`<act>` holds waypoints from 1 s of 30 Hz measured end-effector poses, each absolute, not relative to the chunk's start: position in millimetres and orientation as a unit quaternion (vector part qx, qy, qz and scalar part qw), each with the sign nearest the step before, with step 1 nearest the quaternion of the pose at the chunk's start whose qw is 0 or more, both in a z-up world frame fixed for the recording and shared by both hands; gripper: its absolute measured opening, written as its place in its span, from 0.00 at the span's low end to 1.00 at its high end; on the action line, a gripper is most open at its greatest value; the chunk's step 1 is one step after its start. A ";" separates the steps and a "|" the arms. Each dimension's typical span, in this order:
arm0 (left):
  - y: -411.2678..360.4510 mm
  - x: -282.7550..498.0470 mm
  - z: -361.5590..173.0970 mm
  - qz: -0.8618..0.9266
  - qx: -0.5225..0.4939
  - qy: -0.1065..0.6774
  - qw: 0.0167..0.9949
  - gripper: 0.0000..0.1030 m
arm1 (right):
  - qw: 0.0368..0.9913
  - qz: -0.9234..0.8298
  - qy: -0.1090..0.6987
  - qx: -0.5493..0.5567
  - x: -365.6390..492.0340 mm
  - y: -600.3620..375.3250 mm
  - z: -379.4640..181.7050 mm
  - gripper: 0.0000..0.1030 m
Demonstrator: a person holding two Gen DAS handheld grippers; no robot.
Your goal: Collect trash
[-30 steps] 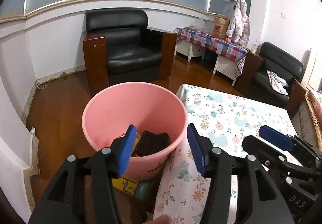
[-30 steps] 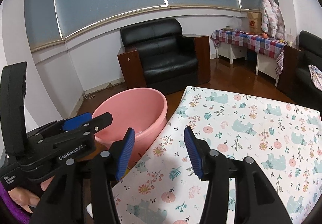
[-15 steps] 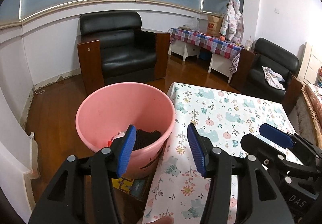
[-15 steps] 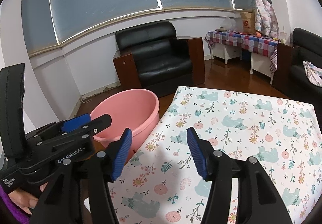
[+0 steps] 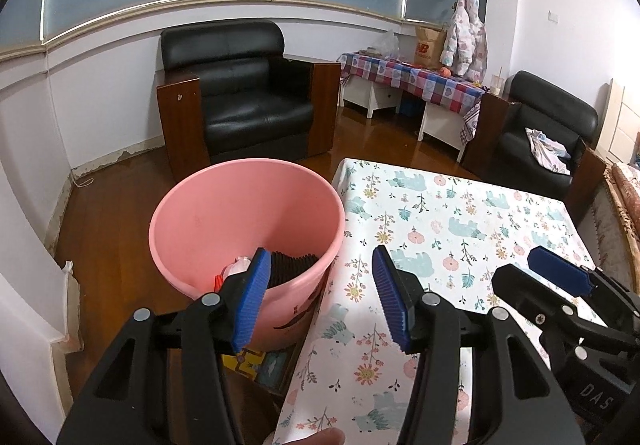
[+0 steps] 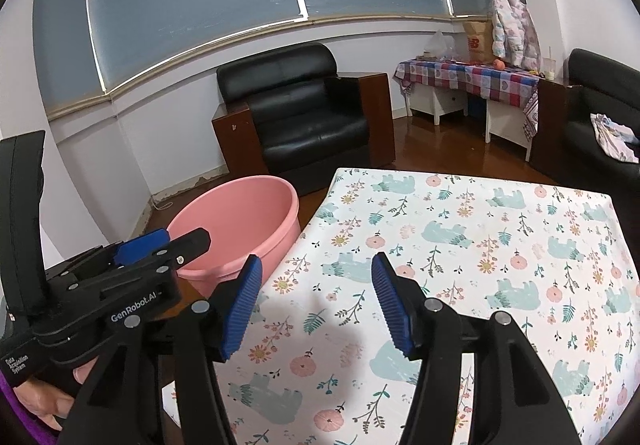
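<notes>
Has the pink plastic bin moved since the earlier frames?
Cannot tell. The pink plastic bin still sits against the floral-clothed table's corner; its shift in frame matches the table's, suggesting camera motion.

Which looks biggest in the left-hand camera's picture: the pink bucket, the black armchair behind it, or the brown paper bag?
1. Pink bucket and black armchair look alike; the bucket is nearer, so unranked.
2. Brown paper bag, far off.

A black armchair [image 5: 240, 97] stands by the wall. A side table with checked cloth [image 5: 416, 77] is near a hanging jacket [image 5: 466, 33].
</notes>
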State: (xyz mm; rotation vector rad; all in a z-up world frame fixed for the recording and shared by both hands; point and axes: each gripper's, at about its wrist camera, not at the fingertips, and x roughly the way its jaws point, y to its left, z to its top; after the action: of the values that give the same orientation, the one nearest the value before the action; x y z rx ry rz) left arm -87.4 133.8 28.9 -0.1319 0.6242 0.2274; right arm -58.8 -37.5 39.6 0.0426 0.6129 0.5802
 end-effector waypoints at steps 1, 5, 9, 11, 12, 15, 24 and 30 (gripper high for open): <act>133.2 -87.3 28.1 0.112 -0.064 0.307 0.943 0.52 | 0.912 0.281 0.298 0.021 -58.0 -37.3 39.8 0.55; 129.9 -87.4 25.7 0.113 -0.060 0.309 0.943 0.52 | 0.912 0.281 0.298 0.020 -57.2 -36.9 39.4 0.57; 127.8 -87.6 24.2 0.112 -0.058 0.309 0.943 0.52 | 0.913 0.280 0.297 0.021 -57.2 -37.4 39.3 0.57; 128.0 -87.9 23.4 0.111 -0.058 0.310 0.942 0.52 | 0.913 0.279 0.296 0.021 -57.3 -37.2 38.2 0.57; 127.9 -87.8 22.8 0.110 -0.057 0.311 0.942 0.52 | 0.913 0.278 0.297 0.022 -56.8 -37.9 37.8 0.57; 126.9 -88.1 22.5 0.110 -0.057 0.311 0.942 0.52 | 0.913 0.277 0.298 0.021 -56.4 -37.2 35.4 0.57; 126.2 -88.6 19.6 0.110 -0.060 0.311 0.942 0.52 | 0.912 0.276 0.303 0.020 -55.7 -33.4 32.1 0.57; 126.6 -88.5 19.0 0.110 -0.060 0.311 0.942 0.52 | 0.911 0.277 0.305 0.018 -55.2 -31.0 29.9 0.57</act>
State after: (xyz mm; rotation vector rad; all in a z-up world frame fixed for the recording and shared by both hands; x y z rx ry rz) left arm -88.5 126.6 19.0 -0.1229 0.6348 0.2250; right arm -55.2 -31.0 29.9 0.0363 0.6279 0.5706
